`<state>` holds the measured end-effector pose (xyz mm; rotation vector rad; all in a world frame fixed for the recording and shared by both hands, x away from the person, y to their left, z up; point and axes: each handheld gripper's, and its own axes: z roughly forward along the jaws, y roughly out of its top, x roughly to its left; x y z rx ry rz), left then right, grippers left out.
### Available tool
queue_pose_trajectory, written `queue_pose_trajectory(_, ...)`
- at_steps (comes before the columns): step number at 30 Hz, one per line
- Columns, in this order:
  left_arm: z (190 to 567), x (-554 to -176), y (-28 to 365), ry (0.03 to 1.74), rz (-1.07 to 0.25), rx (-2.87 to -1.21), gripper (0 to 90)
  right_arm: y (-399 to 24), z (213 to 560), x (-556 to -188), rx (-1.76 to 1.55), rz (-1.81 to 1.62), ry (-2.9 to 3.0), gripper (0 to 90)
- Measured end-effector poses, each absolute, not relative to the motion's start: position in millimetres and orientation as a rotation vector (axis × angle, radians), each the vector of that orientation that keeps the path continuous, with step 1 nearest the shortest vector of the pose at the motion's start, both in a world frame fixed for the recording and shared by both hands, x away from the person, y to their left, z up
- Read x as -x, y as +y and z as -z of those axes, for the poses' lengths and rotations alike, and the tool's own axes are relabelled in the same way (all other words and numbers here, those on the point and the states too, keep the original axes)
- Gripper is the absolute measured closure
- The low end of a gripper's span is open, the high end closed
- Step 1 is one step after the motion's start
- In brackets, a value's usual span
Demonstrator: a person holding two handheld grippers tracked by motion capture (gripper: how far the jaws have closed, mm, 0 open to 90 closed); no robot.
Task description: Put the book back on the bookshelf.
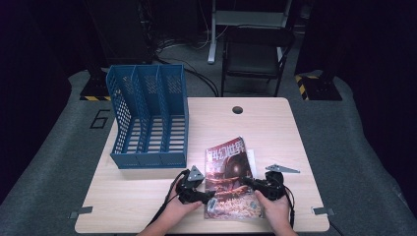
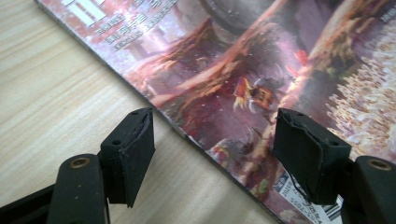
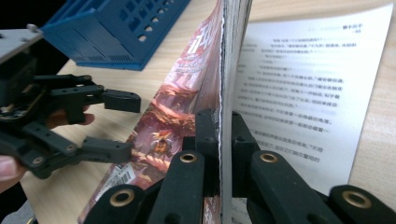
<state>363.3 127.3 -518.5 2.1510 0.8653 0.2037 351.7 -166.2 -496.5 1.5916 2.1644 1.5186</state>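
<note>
A magazine [image 1: 228, 172] with a reddish picture cover lies on the wooden table [image 1: 147, 206] near its front edge. My right gripper [image 1: 244, 181] is shut on the magazine's right side. In the right gripper view its pads [image 3: 220, 130] pinch the cover and some pages [image 3: 177, 102], which stand up on edge, while a printed white page [image 3: 299, 93] lies flat beside them. My left gripper [image 1: 209, 195] is at the magazine's left edge, open. Its jaws [image 2: 217, 135] straddle that edge [image 2: 187, 133], one over bare wood and one over the cover, with nothing pinched.
A blue three-slot file rack [image 1: 147, 118] stands at the table's back left, close behind my left hand. A cable hole [image 1: 238, 109] sits at the back middle. A dark chair [image 1: 253, 54] stands beyond the table.
</note>
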Motion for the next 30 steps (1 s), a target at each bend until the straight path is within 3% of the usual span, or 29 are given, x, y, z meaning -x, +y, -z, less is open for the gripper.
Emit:
queue_pose_trajectory(17, 522, -379, 124, 0.906, -0.023, -2.076, 14.8, -164, 476, -330, -1.413, -1.591, 2.117, 86.6)
queue_pose_trajectory(30, 526, -385, 108, 0.750, 0.113, -2.085, 8.8, -163, 468, -320, -1.343, -1.623, 2.096, 86.6)
